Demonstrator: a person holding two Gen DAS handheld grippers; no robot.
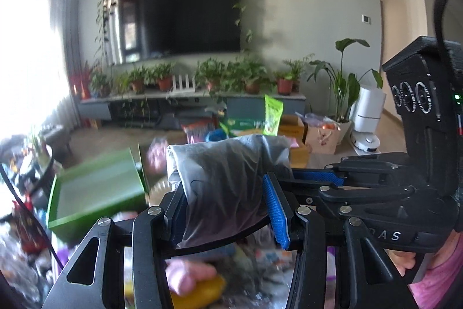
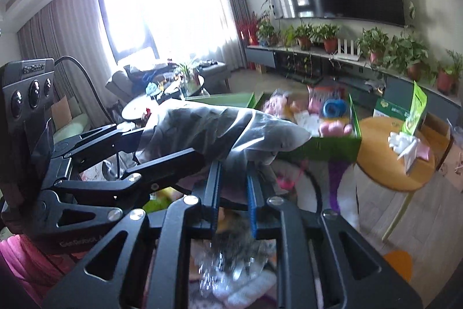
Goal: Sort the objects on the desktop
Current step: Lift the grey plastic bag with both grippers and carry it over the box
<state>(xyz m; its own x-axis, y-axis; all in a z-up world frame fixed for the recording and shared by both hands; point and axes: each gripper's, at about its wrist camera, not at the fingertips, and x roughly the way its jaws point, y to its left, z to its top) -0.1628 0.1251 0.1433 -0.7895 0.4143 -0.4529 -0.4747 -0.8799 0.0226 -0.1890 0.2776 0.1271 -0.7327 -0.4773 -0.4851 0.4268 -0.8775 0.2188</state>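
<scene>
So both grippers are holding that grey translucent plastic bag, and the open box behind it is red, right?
Not quite: the open box is green, not red, as the right wrist view shows. The rest stands: the left gripper and the right gripper both hold the grey translucent plastic bag.

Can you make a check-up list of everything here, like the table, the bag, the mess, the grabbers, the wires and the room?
Surface: blurred, buried under clutter.
Job's things: grey plastic bag held up; green box with toys inside.
Clutter: blurred colourful bits below.
Grippers: left gripper and right gripper both clamp the bag.
Cables: black cable behind left gripper.
Surroundings: television, potted plants, round wooden table.
</scene>
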